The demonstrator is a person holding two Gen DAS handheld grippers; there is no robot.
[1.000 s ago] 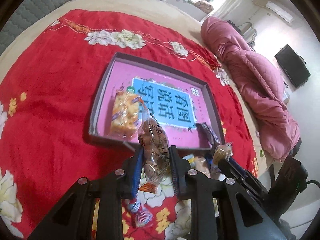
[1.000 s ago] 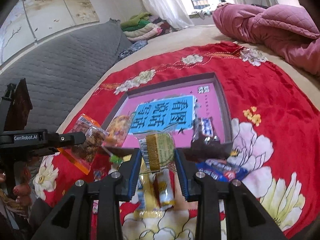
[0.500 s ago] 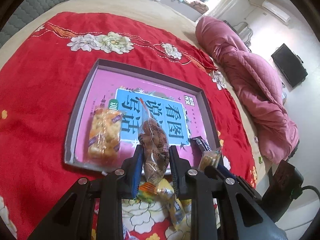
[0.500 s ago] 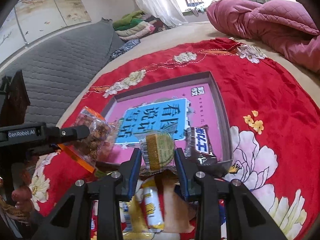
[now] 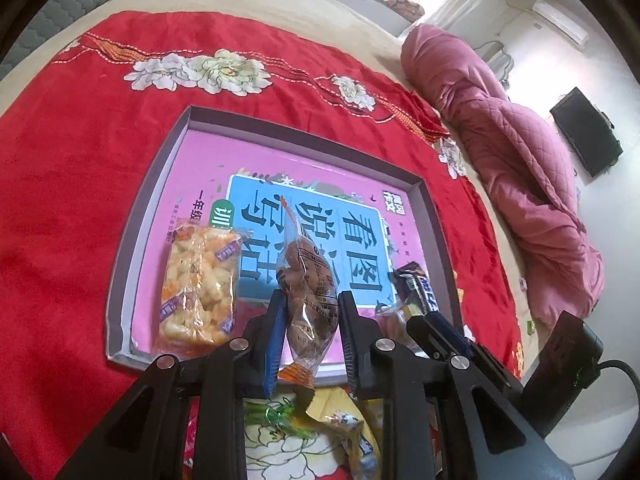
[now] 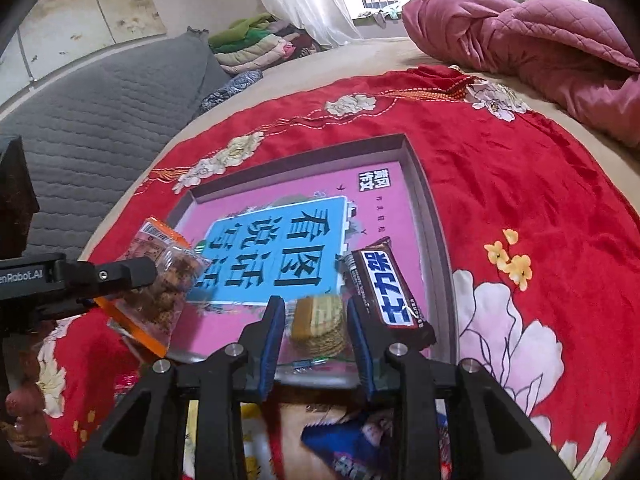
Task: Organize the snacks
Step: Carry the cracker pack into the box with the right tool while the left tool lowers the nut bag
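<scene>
Left hand-held gripper (image 5: 308, 312): lower centre of frame, pitched downward, jaws clamped. Right hand-held gripper (image 6: 316, 328): lower centre, pitched downward, jaws clamped on a packet.

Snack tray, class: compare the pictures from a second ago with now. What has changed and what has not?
Both grippers came forward over the tray: the left gripper carrying its nut packet, the right gripper its cracker packet. Both grips held. The puffed snack and chocolate bar stayed put.

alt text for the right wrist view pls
The right gripper holds a clear pack of round crackers over the near edge of a pink-lined tray on a red floral blanket; a chocolate bar lies inside it.
</scene>
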